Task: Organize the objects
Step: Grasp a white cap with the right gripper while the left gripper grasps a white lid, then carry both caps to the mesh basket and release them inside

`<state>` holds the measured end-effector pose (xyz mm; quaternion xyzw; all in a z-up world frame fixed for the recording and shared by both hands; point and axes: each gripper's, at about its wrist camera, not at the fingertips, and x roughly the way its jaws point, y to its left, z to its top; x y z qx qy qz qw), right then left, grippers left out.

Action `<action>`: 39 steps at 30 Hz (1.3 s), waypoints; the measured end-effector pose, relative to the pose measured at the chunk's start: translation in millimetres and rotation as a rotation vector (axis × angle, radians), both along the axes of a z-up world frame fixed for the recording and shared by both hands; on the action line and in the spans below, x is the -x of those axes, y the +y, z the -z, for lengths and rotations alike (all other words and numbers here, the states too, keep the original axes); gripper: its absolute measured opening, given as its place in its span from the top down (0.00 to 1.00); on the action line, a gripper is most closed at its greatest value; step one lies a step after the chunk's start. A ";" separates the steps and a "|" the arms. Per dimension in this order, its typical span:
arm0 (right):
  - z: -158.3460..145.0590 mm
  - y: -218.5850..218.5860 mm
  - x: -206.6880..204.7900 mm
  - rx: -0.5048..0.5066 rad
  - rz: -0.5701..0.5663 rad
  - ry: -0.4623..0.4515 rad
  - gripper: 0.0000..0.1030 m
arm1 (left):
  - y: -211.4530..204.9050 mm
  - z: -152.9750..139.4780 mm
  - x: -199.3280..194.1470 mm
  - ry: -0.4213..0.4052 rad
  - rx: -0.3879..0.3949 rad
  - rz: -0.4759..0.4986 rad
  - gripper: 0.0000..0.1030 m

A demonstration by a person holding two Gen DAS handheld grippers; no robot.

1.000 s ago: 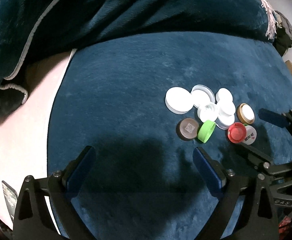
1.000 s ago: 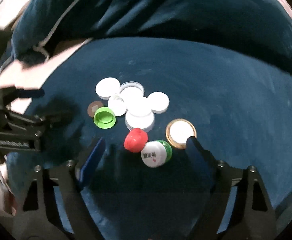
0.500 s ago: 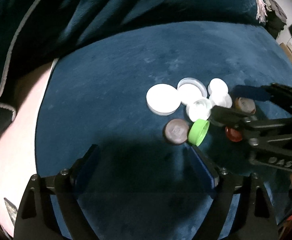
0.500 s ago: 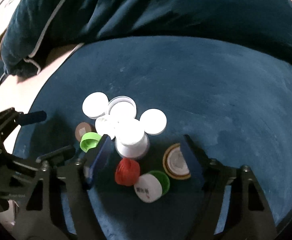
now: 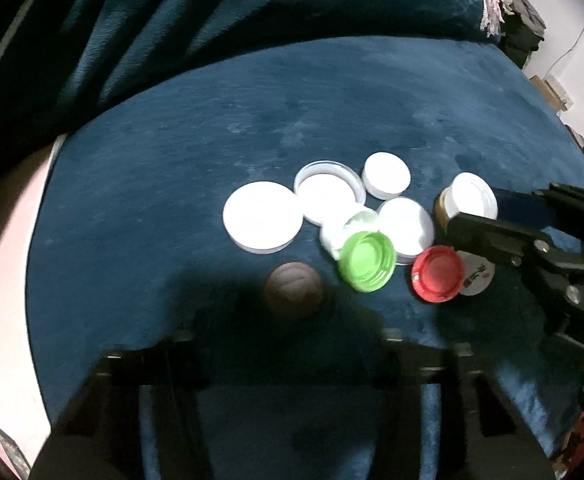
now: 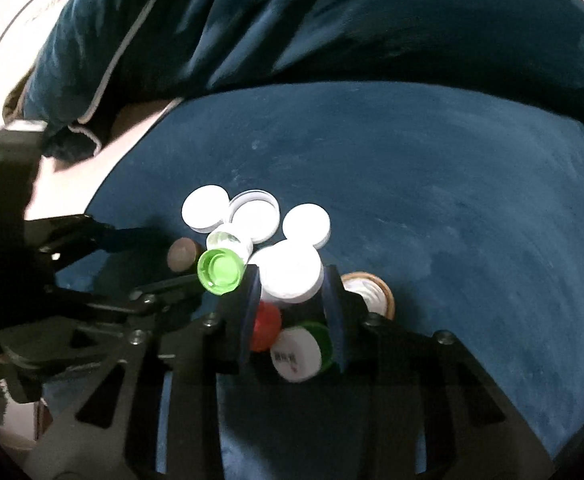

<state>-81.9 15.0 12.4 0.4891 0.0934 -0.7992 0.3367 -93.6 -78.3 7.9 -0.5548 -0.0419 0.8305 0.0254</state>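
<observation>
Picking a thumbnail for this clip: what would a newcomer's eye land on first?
First, the right gripper shut on a white cap, low and centre in the right wrist view. Then the bright green cap and the red cap, which stand out at the near edge of a cluster of white lids on the dark blue blanket.

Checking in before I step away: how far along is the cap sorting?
Nothing looks sorted yet: the caps lie in one cluster on the blue cloth. In hand: the right gripper has just closed its jaws on a white cap; the left gripper has been closing, brown cap between its jaws, grip unclear. Left: green cap, red cap, the rest.
</observation>
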 end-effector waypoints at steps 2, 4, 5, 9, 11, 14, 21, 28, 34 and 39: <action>-4.2 5.1 -4.1 0.007 0.009 0.002 0.69 | -0.5 -1.7 -1.7 0.004 -0.012 0.010 0.70; -6.1 10.2 -6.4 0.014 0.015 0.002 0.69 | 0.3 -7.6 -4.5 0.009 -0.014 0.014 0.70; -8.0 12.8 -8.4 0.020 0.021 0.003 0.69 | 1.5 -11.2 -6.1 0.012 -0.012 0.017 0.70; -16.3 24.5 -17.5 0.040 0.038 0.002 0.69 | 8.2 -31.5 -15.6 0.038 -0.002 0.030 0.70; -22.8 32.0 -26.0 0.048 0.048 0.007 0.69 | 17.1 -47.4 -20.8 0.064 -0.003 0.045 0.70; -35.4 52.5 -39.7 0.061 0.070 0.014 0.69 | 41.6 -75.8 -28.7 0.111 -0.012 0.085 0.70; -75.7 124.6 -81.2 0.083 0.213 0.062 0.69 | 145.1 -141.6 -43.4 0.221 -0.078 0.270 0.70; -112.9 253.2 -117.5 0.092 0.477 0.119 0.69 | 282.0 -177.9 -56.7 0.234 -0.130 0.495 0.70; -124.5 350.9 -125.2 0.091 0.700 0.120 0.69 | 367.8 -173.1 -55.7 0.158 -0.191 0.560 0.70; -119.7 388.4 -124.2 0.088 0.807 0.087 0.68 | 393.8 -156.8 -48.9 0.116 -0.246 0.539 0.70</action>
